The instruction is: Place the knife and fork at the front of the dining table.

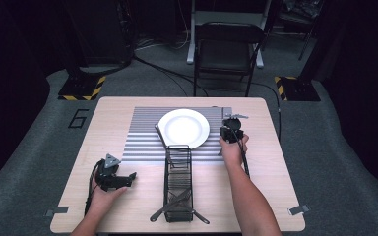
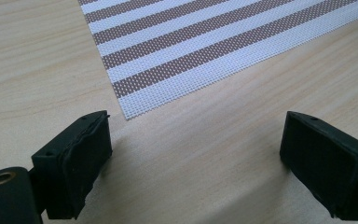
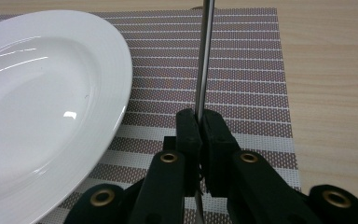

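right gripper (image 3: 199, 122) is clamped on a thin metal utensil (image 3: 205, 56) beside the plate (image 3: 42, 102); looks light, stiff, slippery, so pinch mid-handle; left gripper (image 2: 193, 154) gapes wide over bare table.

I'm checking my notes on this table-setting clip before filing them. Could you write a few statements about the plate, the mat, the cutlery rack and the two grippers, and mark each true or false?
1. The right gripper is shut on a thin metal utensil. True.
2. The plate holds food. False: the white plate is bare.
3. The left gripper is open over bare table, near a corner of the striped mat. True.
4. The wire rack stands on the plate. False: it stands on the table, nearer the person than the plate.
5. The utensil is over the mat beside the plate. True.
6. The left gripper grips a fork. False: nothing is between its fingers.
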Demonstrator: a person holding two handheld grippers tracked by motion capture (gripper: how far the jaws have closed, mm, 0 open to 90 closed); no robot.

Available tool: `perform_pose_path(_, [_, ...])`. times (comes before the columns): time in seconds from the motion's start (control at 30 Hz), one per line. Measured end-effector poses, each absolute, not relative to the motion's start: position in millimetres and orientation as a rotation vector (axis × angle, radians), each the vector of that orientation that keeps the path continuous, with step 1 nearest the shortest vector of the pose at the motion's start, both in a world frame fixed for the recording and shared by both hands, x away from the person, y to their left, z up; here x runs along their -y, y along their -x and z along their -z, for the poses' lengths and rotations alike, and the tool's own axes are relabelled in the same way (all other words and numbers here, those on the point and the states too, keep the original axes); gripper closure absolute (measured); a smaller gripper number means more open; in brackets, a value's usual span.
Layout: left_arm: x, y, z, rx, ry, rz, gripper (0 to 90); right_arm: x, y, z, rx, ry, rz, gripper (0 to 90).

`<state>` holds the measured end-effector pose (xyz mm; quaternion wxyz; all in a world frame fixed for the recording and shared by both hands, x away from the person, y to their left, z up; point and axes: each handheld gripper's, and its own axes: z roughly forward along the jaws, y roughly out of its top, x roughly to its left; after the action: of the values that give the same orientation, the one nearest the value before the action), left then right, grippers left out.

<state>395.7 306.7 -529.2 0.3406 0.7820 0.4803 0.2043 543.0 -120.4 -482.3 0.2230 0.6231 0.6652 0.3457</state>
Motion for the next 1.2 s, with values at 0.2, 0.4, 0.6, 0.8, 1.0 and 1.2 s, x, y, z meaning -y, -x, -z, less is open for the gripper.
perform_pose_path(0.2, [-306,-396,529,-1.247,-2.033,-0.537,9.2,125,-548,492,-1.821,-1.784,-0.957,86.2])
perform_pose_path(0.4, [-307,-396,529,-1.247,-2.037,-0.533,9.2,123,-552,498,-1.81,-1.789,-0.945,86.3])
perform_pose_path(0.6, [-307,-395,529,-1.246,-2.034,-0.536,9.2,119,-554,505,-1.819,-1.818,-0.894,87.0])
perform_pose_path(0.8, [-306,-395,529,-1.249,-2.03,-0.535,9.4,117,-556,510,-1.82,-1.844,-0.87,87.1])
perform_pose_path(1.0, [-306,-395,529,-1.246,-2.032,-0.539,9.5,118,-558,511,-1.795,-1.877,-0.883,87.2])
perform_pose_path(1.2, [-307,-395,529,-1.246,-2.033,-0.538,9.5,116,-558,512,-1.79,-1.86,-0.886,86.9])
